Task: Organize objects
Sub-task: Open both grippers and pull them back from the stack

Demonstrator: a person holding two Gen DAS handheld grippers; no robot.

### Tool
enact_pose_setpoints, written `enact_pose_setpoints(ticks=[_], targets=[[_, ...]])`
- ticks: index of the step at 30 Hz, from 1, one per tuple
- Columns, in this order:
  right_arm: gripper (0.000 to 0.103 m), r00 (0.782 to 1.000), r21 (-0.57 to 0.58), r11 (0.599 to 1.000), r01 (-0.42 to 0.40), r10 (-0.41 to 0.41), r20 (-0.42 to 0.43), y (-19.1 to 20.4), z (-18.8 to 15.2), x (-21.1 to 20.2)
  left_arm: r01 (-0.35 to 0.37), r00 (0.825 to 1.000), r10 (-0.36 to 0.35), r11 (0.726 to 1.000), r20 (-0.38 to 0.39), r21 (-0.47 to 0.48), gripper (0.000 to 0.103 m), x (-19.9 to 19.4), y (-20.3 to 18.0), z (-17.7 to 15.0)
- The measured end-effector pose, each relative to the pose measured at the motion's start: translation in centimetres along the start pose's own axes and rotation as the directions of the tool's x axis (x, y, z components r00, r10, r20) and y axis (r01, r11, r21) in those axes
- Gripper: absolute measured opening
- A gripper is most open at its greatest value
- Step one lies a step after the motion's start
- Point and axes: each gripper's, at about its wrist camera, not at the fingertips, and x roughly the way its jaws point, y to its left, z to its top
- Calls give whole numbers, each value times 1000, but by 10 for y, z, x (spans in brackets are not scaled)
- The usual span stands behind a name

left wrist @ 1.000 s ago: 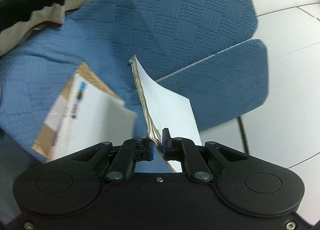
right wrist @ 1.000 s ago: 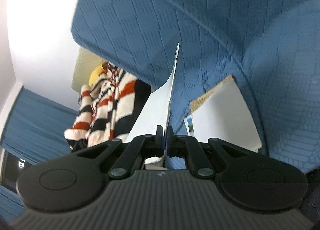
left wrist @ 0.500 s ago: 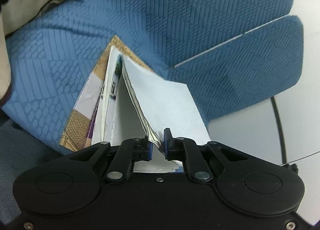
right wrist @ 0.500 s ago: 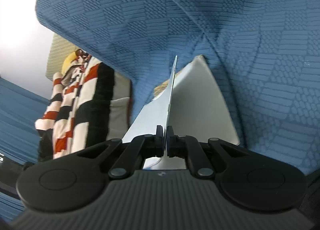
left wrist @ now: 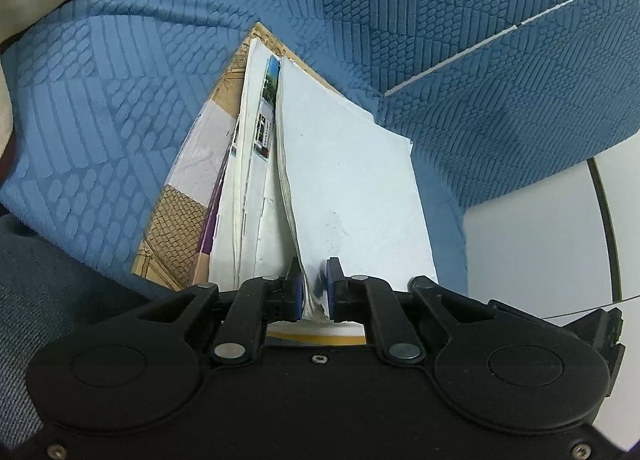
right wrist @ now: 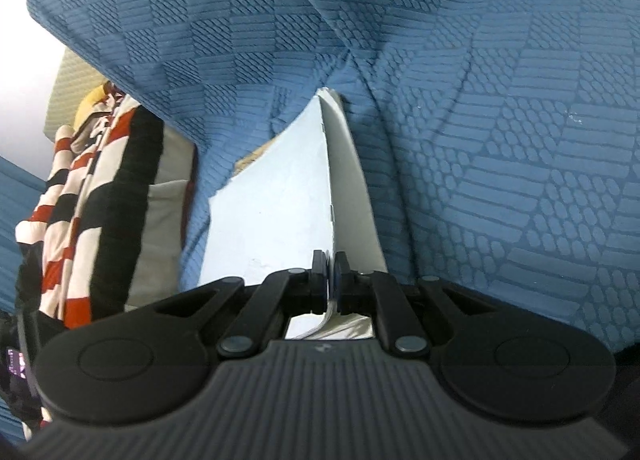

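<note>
Your left gripper (left wrist: pixel 314 288) has its jaws clamped on the near edge of a thin sheaf of white pages (left wrist: pixel 352 196), which stands up from between the blue pads and fans away from you. Those pages belong to a booklet (left wrist: pixel 256 164) lying open on the blue sofa (left wrist: pixel 120 100), well in from the seat's front edge and up against the fold where seat meets back. To the left of the gripped sheaf the other pages lie splayed, one with a strip of colour photos, and under them the tan and white cover shows along the left side. Behind the booklet the textured back cushion rises; to the right the seat's rounded corner ends over a white floor (left wrist: pixel 532 244).

Your right gripper (right wrist: pixel 330 280) is closed on the same kind of thin white sheaf (right wrist: pixel 280 196); the paper runs straight up from between the pads as a narrow edge, with its broad face turned to the left. The far corner of the sheaf reaches the crease between two blue cushions. The right jaws have just eased open a touch, yet the paper sits between the pads and they press on it. At the seat's left side lies a striped blanket (right wrist: pixel 80 188) in red, black and cream.
</note>
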Motion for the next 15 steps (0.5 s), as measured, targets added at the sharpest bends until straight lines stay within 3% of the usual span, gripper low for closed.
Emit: enact_pose_setpoints(ticks=[2,4,6,8,9,15], targets=[[10,1000,5,1000,11,-11,-7,-3,-1,2,-9,1000,9,1000,2,5,13,-2,-2,-1],[14,1000,7,1000,20,-20,-12,-3,-1,2,-17,1000,17,1000,-14,20,26,-3,-5,-1],[21,1000,31,999,20,-19,-16,-6,0,0,1,1000,-1,999,-20,36,53,-7,-10,-1],[35,999,50,999,22,-21,-24,-7,1,-4,-23,1000,23,997,-4,72,65,-14,-17,-3],[43,1000,50,998,26,-25,-17,-7,1,-8,-49,999,48,994,6,97,69,-18,-22,-5],[43,996,-16,997,81,-80,45,3,2,-36,-118,993,115,977,29,180,80,-41,-42,-16]])
